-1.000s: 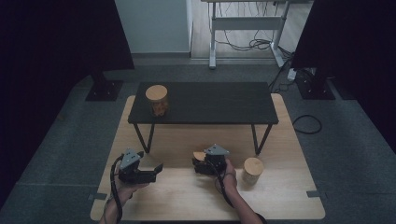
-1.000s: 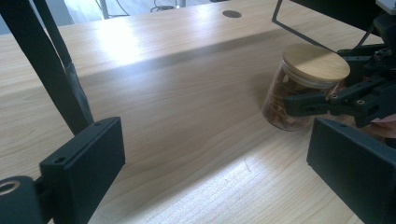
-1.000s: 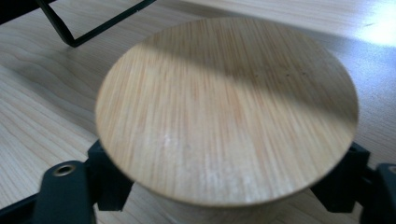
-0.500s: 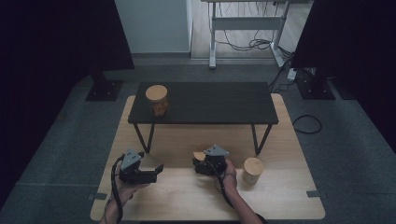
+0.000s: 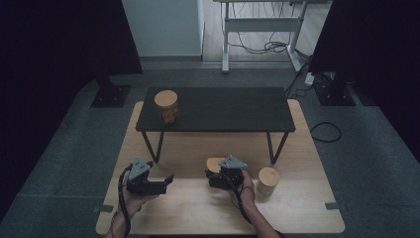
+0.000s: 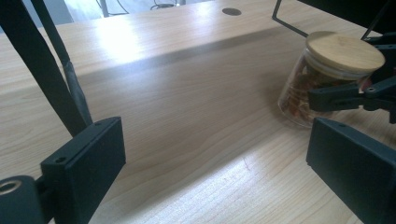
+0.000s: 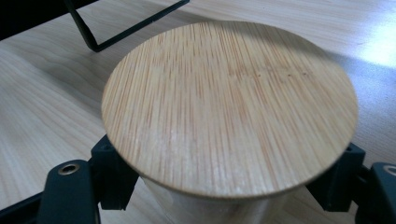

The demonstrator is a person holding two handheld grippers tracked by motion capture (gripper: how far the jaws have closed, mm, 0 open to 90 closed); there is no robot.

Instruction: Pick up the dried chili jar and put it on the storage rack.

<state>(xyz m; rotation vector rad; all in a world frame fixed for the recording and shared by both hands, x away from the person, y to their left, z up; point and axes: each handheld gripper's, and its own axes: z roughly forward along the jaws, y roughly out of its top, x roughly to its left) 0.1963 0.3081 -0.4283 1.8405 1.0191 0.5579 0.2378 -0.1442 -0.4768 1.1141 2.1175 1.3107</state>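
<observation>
Right gripper (image 5: pixel 221 177) is clamped around the upright bamboo-lidded jar (image 7: pixel 229 107), sitting at its 12 o'clock; left gripper (image 5: pixel 163 181) gapes empty.

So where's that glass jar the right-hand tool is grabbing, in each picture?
High view: the gripped jar sits low and centre on the wooden table, mostly hidden behind the right gripper.
Left gripper view: at the right edge, with black jaws around its glass body.
Right gripper view: its bamboo lid is at the centre, with jaws on either side.
Shared landmark: the black shelf leg.
</observation>
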